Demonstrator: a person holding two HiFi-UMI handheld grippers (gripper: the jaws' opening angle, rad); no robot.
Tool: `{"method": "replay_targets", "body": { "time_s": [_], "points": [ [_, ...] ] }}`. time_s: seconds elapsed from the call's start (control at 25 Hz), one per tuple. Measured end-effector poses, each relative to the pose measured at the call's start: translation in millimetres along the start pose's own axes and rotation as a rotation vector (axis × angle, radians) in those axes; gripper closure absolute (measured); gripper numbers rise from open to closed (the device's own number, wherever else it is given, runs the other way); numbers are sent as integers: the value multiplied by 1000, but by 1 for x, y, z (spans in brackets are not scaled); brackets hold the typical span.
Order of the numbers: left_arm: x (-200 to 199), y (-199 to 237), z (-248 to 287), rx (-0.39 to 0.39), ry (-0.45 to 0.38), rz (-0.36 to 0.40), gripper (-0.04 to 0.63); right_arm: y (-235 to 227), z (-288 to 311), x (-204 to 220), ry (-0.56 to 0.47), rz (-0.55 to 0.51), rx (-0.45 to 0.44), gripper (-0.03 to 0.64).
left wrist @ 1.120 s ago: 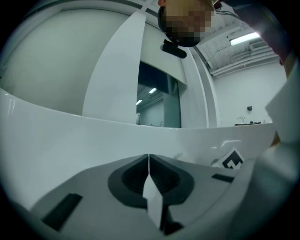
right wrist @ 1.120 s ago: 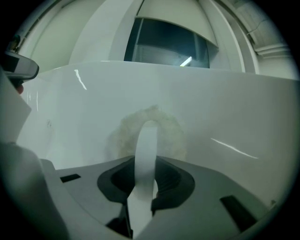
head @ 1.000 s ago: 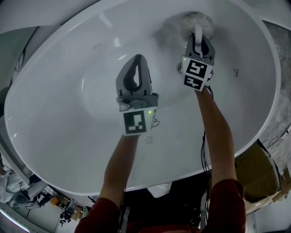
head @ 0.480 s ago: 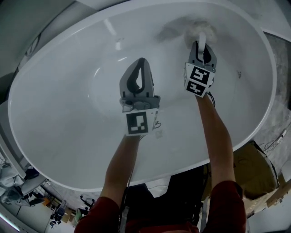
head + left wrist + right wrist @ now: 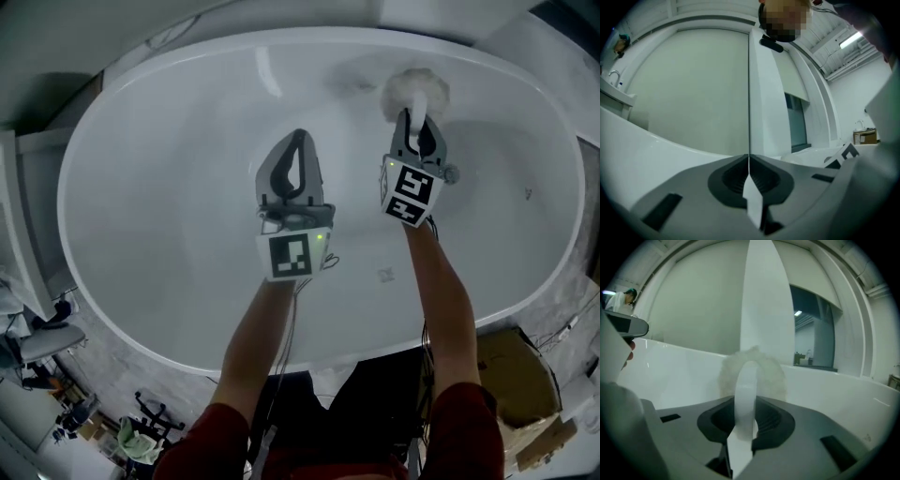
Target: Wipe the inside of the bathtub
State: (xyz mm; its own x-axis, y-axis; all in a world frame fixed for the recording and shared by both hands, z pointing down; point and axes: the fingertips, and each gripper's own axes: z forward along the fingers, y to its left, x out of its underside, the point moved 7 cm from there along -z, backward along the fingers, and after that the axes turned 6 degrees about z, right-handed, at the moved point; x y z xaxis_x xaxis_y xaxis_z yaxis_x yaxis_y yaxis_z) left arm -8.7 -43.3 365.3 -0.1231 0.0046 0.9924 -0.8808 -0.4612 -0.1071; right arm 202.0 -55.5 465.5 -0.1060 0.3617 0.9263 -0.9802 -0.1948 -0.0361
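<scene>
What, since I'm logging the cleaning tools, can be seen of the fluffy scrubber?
The scrubber is white, with a round, woolly head on a flat, smooth handle that looks like plastic. The right tongs are shut on the handle, and the head sticks out past their tips. It points at the far inner wall of the bathtub, and the head seems to rest against that wall.

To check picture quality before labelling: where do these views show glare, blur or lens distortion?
Head view: a bright glare streak on the far wall of the bathtub, and dim corners. Left gripper view: fisheye bending of straight lines, with black corners. Right gripper view: the same black corners, and the fluffy duster looks soft and hazy.
</scene>
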Motion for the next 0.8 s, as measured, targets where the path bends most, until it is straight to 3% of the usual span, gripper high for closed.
{"method": "replay_targets", "body": {
  "time_s": [0.36, 0.64, 0.8],
  "points": [
    [-13, 183, -70, -160, 12, 12, 578, 228, -1, -56, -68, -40, -224, 526],
    [-14, 290, -110, -281, 20, 29, 578, 379, -2, -76, -91, -89, -389, 526],
    [-11, 332, -122, -353, 42, 46, 578, 441, 3, -86, -104, -102, -460, 526]
  ]
}}
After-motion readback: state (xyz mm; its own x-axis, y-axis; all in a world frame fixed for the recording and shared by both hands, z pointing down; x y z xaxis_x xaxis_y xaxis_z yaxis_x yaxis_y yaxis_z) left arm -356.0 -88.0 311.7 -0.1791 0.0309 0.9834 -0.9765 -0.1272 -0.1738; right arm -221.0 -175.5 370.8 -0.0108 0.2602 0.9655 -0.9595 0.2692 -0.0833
